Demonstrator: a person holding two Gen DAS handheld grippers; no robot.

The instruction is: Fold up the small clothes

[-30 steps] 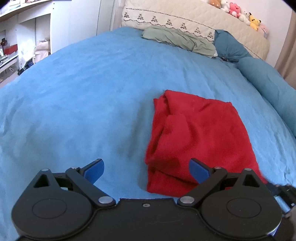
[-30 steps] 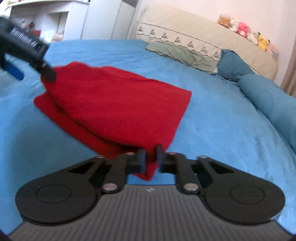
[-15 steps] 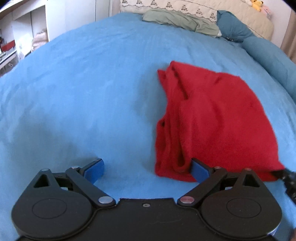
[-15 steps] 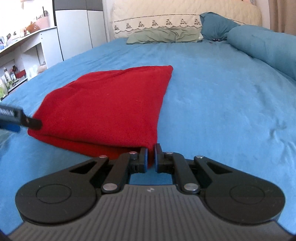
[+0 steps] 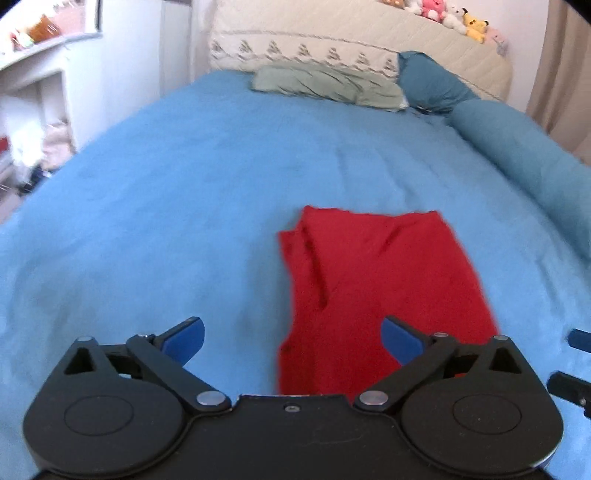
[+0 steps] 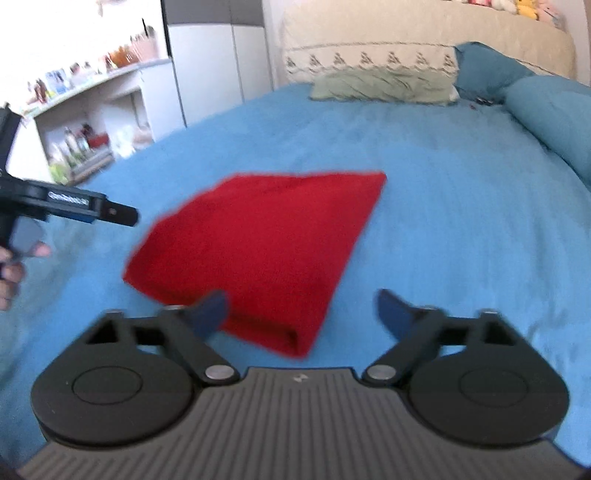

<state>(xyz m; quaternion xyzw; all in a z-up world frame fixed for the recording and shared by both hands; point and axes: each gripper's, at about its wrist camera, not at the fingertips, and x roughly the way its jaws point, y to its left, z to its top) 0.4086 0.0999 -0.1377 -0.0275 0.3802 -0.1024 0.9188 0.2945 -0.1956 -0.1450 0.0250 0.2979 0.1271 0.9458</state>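
Red garment point(image 5: 384, 291), folded into a rough rectangle, lies flat on a blue bedspread point(image 5: 177, 206) toward the near end of the bed, free of both tools. In the left wrist view the left gripper point(image 5: 293, 334) hovers above the near edge of the cloth, its blue-padded fingers point(image 5: 186, 334) spread wide with nothing between them; the right-hand pad shows in front of the red fabric without pressing it. In the right wrist view the right gripper point(image 6: 301, 310) has just sprung its jaws apart, and they stand fully spread, the folded corner of the garment point(image 6: 258, 251) lying on the bed beyond and between the tips, clear of them. The left tool appears again at the left edge of that view, held by a person's hand point(image 6: 11, 273) just beside the cloth. At the head of the bed rest a green pillow point(image 5: 328, 86) and a teal bolster point(image 5: 517, 155) against a quilted cream headboard point(image 5: 369, 40), with a row of plush toys point(image 5: 443, 14) along its top. White shelving point(image 6: 88, 122) stands beside the bed.
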